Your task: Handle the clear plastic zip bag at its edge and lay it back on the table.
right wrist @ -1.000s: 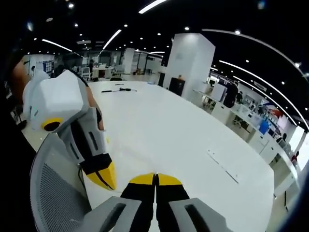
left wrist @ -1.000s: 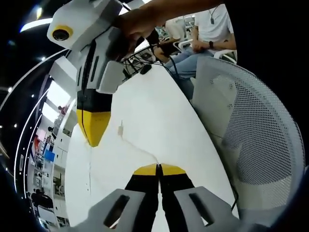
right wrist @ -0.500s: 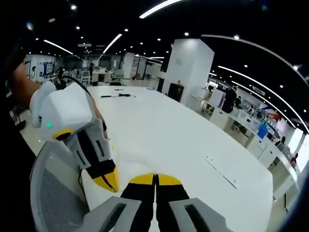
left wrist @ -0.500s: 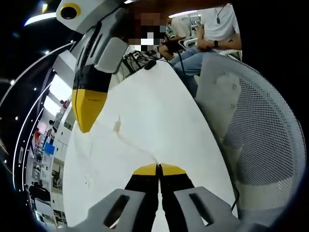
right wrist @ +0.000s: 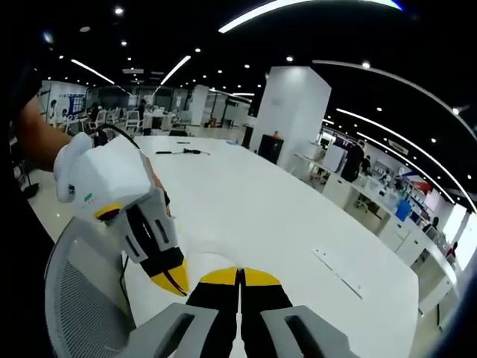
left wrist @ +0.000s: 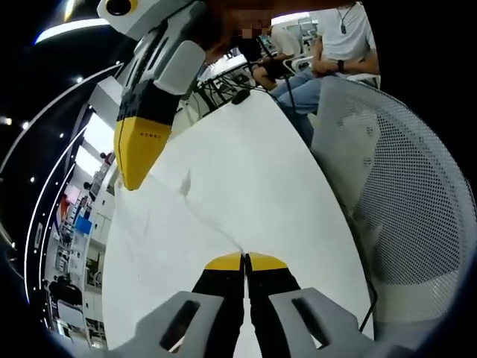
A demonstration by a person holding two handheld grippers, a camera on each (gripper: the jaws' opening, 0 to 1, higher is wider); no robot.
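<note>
The clear zip bag [left wrist: 210, 218] is nearly invisible on the white table [left wrist: 253, 156]. Its edge shows as a thin crease running from a small tab [left wrist: 185, 183] down to my left gripper [left wrist: 244, 260]. The left jaws are shut, with that edge ending between their yellow tips. My right gripper [left wrist: 136, 173] comes in from the upper left, tips together, hovering above the table left of the tab and apart from it. In the right gripper view my right gripper [right wrist: 240, 276] is shut with nothing seen between the tips. The left gripper [right wrist: 174, 279] sits close beside it on the left.
A white mesh chair [left wrist: 399, 216] stands against the table's near edge, also seen as the mesh chair [right wrist: 78, 298]. Seated people [left wrist: 328, 45] and cables [left wrist: 223, 89] are at the table's far end. A flat strip [right wrist: 339, 272] and a black cable [right wrist: 186, 151] lie on the table. A white pillar [right wrist: 294, 112] stands beyond.
In the left gripper view the right gripper's tip has climbed up and away from the crease. Both pairs of jaws stay shut. The left gripper has edged nearer in the right gripper view.
</note>
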